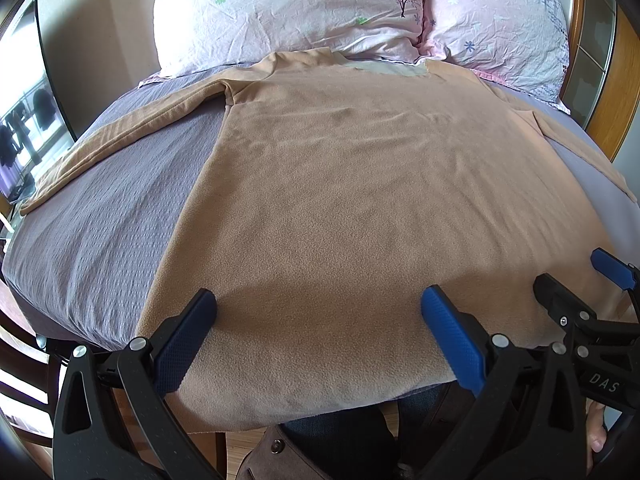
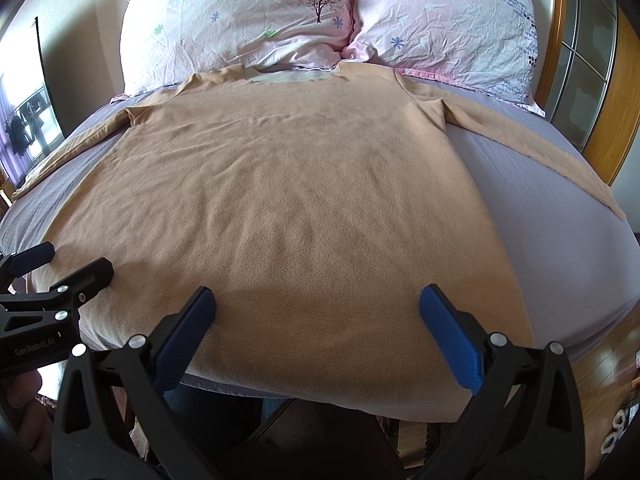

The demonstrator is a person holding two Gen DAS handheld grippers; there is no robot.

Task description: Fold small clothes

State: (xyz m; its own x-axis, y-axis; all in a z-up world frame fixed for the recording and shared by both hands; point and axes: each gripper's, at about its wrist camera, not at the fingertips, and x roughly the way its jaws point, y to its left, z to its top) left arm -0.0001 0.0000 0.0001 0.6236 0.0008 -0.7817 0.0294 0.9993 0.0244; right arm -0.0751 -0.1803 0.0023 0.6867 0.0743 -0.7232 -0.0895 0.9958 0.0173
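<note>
A tan long-sleeved fleece shirt [image 1: 360,184] lies flat on the bed, collar toward the pillows and both sleeves spread out to the sides; it also shows in the right wrist view [image 2: 288,200]. My left gripper [image 1: 318,300] is open and empty, just above the shirt's bottom hem on its left half. My right gripper [image 2: 318,300] is open and empty above the hem on its right half. The right gripper shows at the right edge of the left wrist view [image 1: 576,280], and the left gripper at the left edge of the right wrist view [image 2: 68,264].
The bed has a lilac textured sheet [image 1: 104,216]. Two pink floral pillows [image 2: 240,20] lean at the head. A wooden headboard [image 2: 608,128] is on the right. A dark screen [image 1: 28,100] stands at the left. The shirt's hem hangs over the near bed edge.
</note>
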